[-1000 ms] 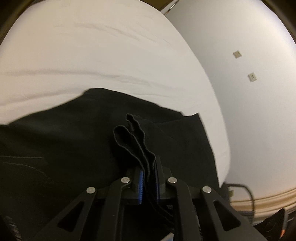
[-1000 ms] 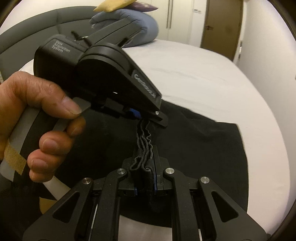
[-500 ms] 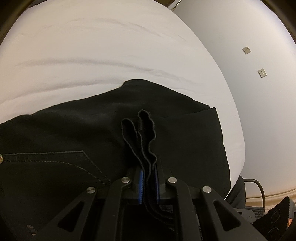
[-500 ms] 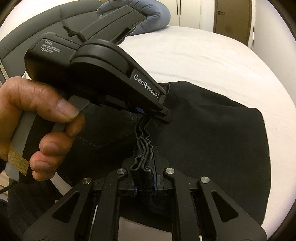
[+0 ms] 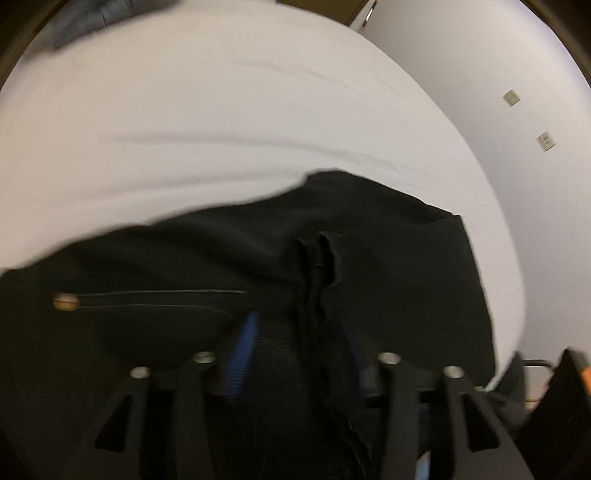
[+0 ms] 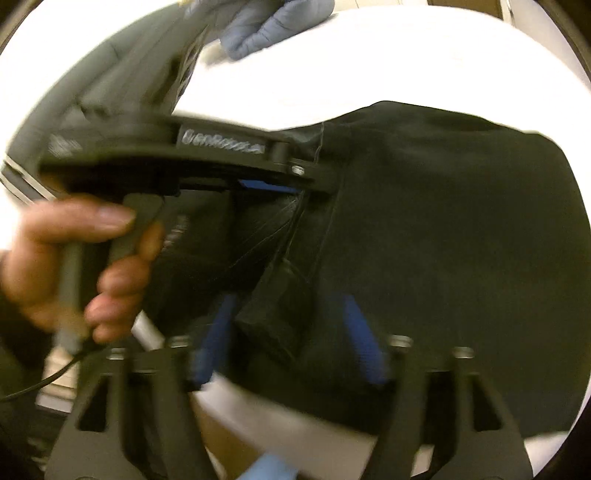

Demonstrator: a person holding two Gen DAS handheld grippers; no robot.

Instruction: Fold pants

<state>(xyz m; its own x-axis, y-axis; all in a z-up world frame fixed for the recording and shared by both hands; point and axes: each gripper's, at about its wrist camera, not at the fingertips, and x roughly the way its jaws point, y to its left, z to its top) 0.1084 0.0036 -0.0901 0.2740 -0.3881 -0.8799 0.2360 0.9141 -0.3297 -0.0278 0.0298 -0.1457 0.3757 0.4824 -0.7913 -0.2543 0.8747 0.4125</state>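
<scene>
the black pants [image 6: 443,229] are lying folded on the bed [image 5: 221,129] near its right edge, looking like soft, floppy denim that's bunching where pinched. both the left gripper [image 5: 299,332] and right gripper [image 6: 288,332] are opening, layered hems slack between them. i'd be grabbing thick seams or the waistband.

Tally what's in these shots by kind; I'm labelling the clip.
Pants: 1
Bed: 1
Grippers, left gripper, right gripper, both opening with cloth between the jaws: 2
Hand: 1
Blue pillow: 1
Wall plates: 2
Total: 8
</scene>
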